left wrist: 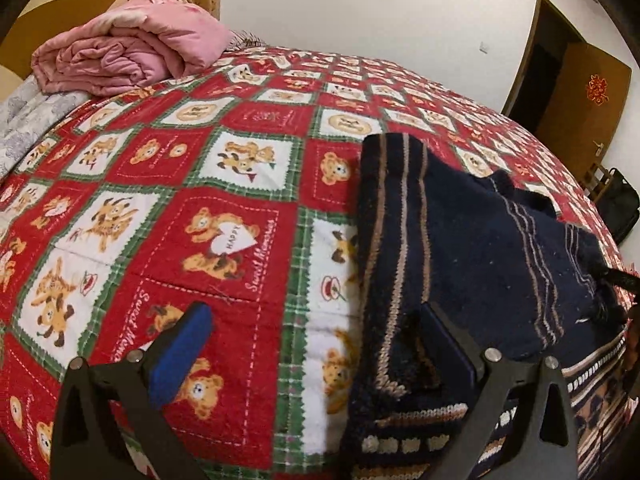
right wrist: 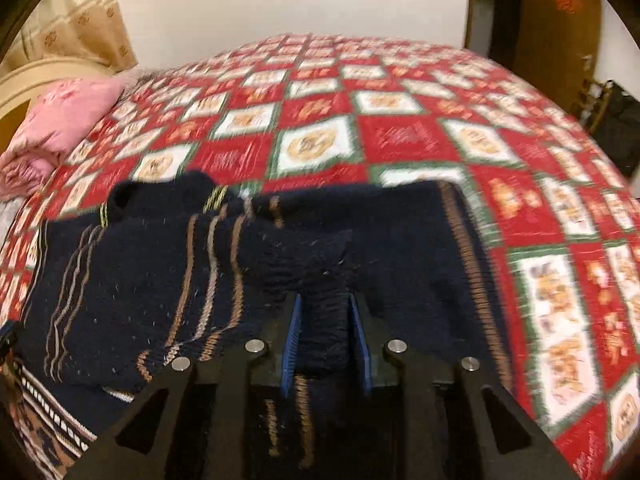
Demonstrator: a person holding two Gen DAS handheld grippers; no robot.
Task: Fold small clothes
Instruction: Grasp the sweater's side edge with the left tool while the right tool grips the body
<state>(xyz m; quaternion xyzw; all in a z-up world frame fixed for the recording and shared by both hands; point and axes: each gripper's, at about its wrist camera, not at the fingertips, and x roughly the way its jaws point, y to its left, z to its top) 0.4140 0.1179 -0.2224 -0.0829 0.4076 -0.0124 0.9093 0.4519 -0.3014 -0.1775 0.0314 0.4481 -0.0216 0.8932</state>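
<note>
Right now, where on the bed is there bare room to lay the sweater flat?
Free: the bear-print quilt between the pink comforter and the navy sweater, and beyond the sweater toward the wall. Crowded: the near right edge, under the sweater.

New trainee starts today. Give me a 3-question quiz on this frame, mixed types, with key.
1. True or false: the right hand-held gripper is pinching a fold of the sweater.
2. Multiple choice: the left hand-held gripper is
A. open, one finger over the sweater's edge
B. shut on the sweater
C. shut on the pink quilt
3. Fill in: the pink quilt lies folded at the far ____ corner of the bedspread in the left wrist view.

Key: 1 true; 2 A; 3 left.
</note>
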